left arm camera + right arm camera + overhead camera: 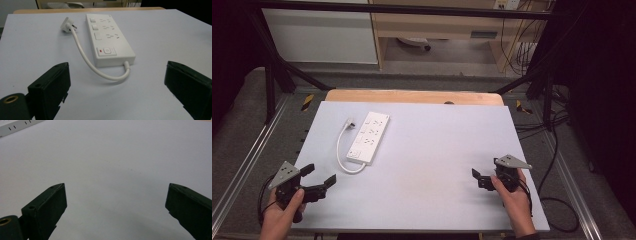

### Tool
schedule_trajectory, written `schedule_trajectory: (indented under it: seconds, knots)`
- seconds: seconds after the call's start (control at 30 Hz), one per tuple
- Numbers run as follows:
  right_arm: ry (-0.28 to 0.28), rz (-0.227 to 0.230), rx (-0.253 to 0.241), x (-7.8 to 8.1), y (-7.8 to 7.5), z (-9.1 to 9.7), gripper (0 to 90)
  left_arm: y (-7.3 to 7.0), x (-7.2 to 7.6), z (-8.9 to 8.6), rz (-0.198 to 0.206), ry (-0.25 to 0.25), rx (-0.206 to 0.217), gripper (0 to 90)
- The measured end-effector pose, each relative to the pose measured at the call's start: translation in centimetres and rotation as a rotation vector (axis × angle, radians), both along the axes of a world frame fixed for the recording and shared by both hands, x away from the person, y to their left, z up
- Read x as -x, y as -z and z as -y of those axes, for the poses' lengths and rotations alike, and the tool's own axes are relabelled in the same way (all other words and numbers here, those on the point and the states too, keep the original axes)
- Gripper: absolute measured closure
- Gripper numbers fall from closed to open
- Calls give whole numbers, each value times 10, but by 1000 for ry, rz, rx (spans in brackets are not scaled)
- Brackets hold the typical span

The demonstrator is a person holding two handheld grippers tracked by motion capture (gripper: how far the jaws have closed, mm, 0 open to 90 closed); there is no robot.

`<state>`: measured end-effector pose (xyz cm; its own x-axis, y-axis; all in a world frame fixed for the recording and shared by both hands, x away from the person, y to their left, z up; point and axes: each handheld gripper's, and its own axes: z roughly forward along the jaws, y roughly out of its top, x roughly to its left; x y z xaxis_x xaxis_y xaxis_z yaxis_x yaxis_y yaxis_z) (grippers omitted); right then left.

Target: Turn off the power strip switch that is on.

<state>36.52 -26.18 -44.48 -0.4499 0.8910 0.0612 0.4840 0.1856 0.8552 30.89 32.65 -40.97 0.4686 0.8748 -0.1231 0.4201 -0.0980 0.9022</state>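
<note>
I have both hands low at the near edge of the table (427, 150), one at each corner. My left hand (282, 212) wraps the handle of the left gripper (318, 175) at the near left corner, wrist bent so the tool points inward and away toward the power strip (368, 137); its jaws stand wide apart with nothing between them. My right hand (512, 197) holds the right gripper (475, 176) at the near right corner, aimed leftward across bare tabletop, and its jaws are likewise spread and empty.

The power strip lies on the left half of the table, nearer the far edge, well apart from both tools. It is a long, flat, white plastic block with rounded corners, rows of socket slots and a round button beside a small red mark at its near end. A smooth white cord (85, 60) leaves that end, loops round and runs up to a white plug (67, 25) lying just beside the strip. The tabletop is matte, pale grey-blue and even.
</note>
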Motion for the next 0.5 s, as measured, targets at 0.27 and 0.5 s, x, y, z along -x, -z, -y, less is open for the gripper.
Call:
schedule_trajectory:
  seconds: [0.27, 0.5]
  knots:
    - [-9, 0, 15, 0, 0, -3, 38, -1, 0, 0, 3, 8, 5, 60]
    - [-17, 4, 28, 1, -1, -6, 36, -4, 0, 4, 18, 15, 25, 58]
